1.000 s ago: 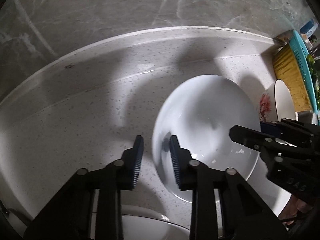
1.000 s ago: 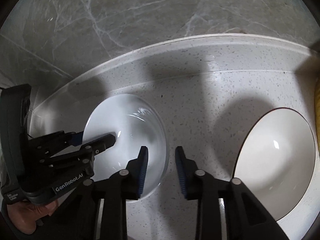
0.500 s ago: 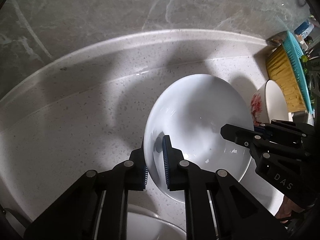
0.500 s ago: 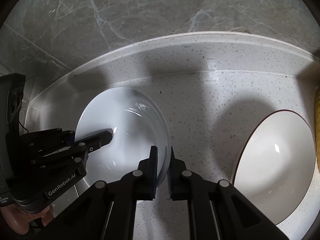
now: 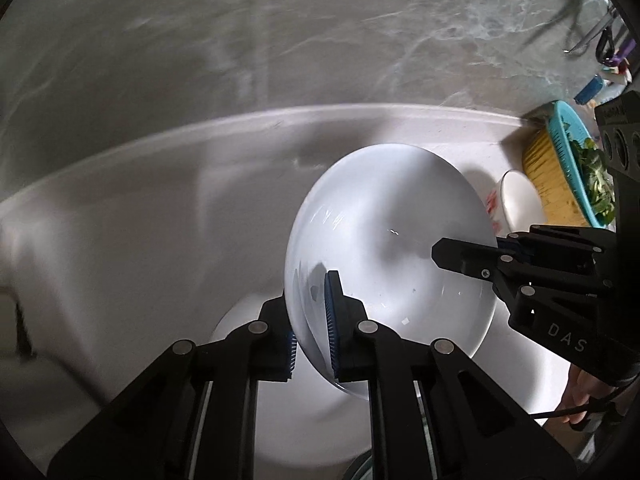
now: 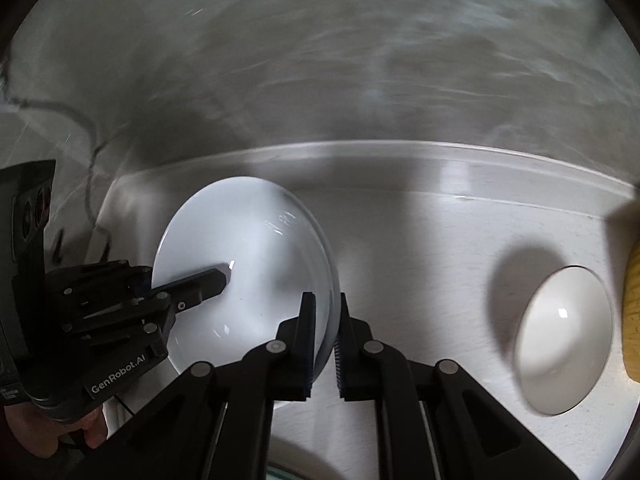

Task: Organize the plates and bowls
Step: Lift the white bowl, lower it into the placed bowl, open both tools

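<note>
Both jaws are clamped on one white bowl (image 5: 384,240): my left gripper (image 5: 314,340) pinches its near-left rim, my right gripper (image 6: 324,344) its right rim, above the tabletop (image 6: 420,248). Right of them sits a smaller bowl (image 6: 560,344).

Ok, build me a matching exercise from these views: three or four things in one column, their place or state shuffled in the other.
Things
1. white bowl
2. small bowl
3. teal basket
4. left gripper

Places or states
A. holds green leaves
B. gripped at opposite rims by both grippers
C. alone on the countertop, untouched
D. shut on a rim

Pairs: 1-B, 2-C, 3-A, 4-D
</note>
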A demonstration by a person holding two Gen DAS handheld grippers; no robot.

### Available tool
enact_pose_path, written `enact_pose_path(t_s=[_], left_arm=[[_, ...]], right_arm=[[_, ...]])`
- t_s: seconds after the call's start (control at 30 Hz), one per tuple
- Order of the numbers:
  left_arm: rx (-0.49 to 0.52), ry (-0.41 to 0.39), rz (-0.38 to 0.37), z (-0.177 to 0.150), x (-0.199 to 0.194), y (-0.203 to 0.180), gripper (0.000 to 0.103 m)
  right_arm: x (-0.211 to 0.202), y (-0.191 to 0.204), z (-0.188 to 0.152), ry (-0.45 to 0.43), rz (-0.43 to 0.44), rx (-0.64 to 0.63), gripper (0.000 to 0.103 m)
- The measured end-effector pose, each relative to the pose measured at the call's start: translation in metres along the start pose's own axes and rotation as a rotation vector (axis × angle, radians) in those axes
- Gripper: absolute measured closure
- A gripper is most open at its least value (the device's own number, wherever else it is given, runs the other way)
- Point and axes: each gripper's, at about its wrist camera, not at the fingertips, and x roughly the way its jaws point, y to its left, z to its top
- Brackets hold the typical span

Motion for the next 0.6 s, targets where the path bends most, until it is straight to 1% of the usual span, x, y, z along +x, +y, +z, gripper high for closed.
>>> enact_pose_path(t_s=[0.03,0.13,0.2,0.33,0.4,0.53,0.6], left_arm=[[-0.009,0.006,0.007,-0.011,-0.006,0.007,0.093],[-0.045,0.039,0.019,-0.041,-0.002,0.021,0.093],[-0.073,0.055,0.013,-0.055,0.002,0.030,0.093],[-0.098,0.071,0.020,-0.077,0.008,0.042,0.092],[-0.101,0.078,0.022,-0.083,0.013,0.046,0.092],[-0.100,0.092,0.023,-0.086,0.028,0.047,0.091],[-0.091,0.097,0.026,-0.084,0.035,0.041,0.091]], right_arm=[[0.002,0.006,-0.006,0.007,0.005,-0.010,0.093],[0.016,0.032,-0.018,0.049,0.016,-0.052,0.093],[0.025,0.039,-0.024,0.073,0.018,-0.065,0.093],[0.032,0.039,-0.039,0.122,0.014,-0.088,0.093],[0.040,0.043,-0.043,0.140,0.006,-0.097,0.093],[0.051,0.046,-0.048,0.162,-0.009,-0.101,0.093],[0.057,0.049,-0.048,0.168,-0.023,-0.105,0.093]])
